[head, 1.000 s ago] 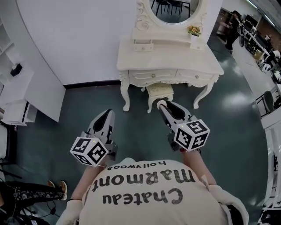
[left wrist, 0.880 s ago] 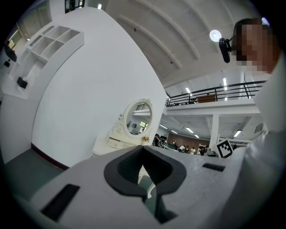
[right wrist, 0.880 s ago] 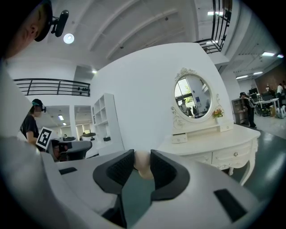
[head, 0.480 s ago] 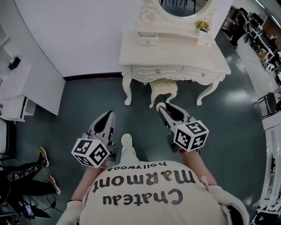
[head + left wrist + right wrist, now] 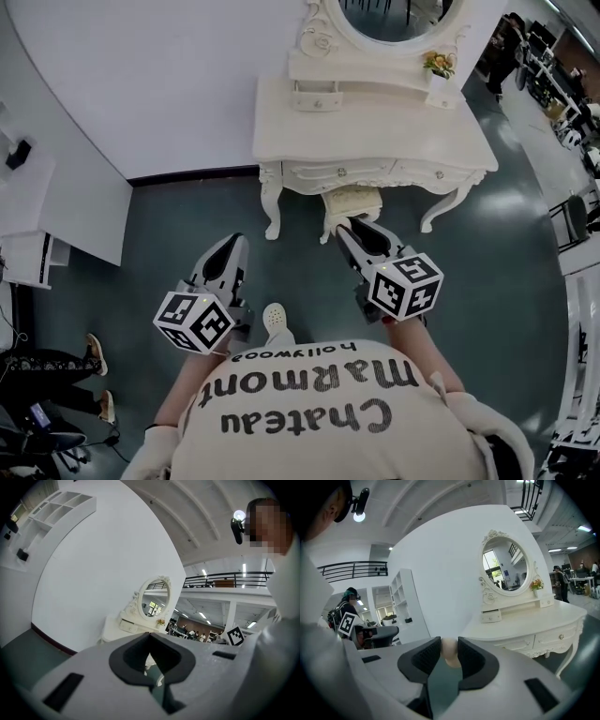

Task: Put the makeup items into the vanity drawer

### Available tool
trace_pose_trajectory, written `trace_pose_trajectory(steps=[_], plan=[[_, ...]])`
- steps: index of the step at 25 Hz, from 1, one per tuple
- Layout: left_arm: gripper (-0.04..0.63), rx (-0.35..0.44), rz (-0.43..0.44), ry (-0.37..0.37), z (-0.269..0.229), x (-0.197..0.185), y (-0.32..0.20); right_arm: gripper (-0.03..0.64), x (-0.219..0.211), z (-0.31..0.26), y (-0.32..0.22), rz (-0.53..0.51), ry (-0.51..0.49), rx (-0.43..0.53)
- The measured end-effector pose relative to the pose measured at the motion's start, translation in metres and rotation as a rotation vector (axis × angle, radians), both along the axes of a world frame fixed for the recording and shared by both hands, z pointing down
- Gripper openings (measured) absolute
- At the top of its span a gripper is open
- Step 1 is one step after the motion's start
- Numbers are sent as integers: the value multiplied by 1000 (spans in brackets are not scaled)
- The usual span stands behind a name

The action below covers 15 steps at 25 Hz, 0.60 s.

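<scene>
While right hand-held gripper [image 5: 347,225] reaches forward pinching a pale, maybe spongy item [image 5: 449,651], left hand-held gripper [image 5: 233,244] pressed together, open floor [image 5: 187,216] before desk [image 5: 375,131].

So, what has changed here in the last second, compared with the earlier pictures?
The person has stepped toward the vanity: it looks nearer in the head view, and a white shoe now shows between the two claws. Nothing was taken hold of or let go. The right claw still holds the beige makeup item, and the left claw stays shut and empty.
</scene>
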<state>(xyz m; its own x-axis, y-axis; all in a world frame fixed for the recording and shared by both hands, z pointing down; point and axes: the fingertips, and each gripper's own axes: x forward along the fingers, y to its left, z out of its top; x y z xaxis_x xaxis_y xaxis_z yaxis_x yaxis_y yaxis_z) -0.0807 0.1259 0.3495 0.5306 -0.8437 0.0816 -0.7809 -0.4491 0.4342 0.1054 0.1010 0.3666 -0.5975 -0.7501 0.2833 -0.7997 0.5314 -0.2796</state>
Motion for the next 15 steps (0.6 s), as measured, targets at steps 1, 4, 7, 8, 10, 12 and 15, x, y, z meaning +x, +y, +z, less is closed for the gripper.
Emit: trace_pose_trajectory(steps=[1, 4, 7, 8, 10, 12, 15], plan=[[8, 3, 2, 3, -2, -3, -10, 133, -3, -2, -9, 1, 1, 2], [8, 19, 14, 8, -10, -10, -41, 133, -10, -10, -36, 15, 2, 19], [8, 38, 29, 16, -23, -15, -71, 133, -14, -22, -62, 35, 3, 35], [8, 46, 36, 17, -28, -16, -80, 133, -14, -25, -70, 42, 3, 40], [8, 62, 49, 18, -36, -19, -97, 133, -15, -32, -85, 56, 2, 51], [8, 75, 59, 17, -42, -23, -113, 133, -19, -37, -99, 67, 3, 62], [8, 85, 69, 17, -48, -32, -137, 133, -26, -40, -121, 81, 0, 69]])
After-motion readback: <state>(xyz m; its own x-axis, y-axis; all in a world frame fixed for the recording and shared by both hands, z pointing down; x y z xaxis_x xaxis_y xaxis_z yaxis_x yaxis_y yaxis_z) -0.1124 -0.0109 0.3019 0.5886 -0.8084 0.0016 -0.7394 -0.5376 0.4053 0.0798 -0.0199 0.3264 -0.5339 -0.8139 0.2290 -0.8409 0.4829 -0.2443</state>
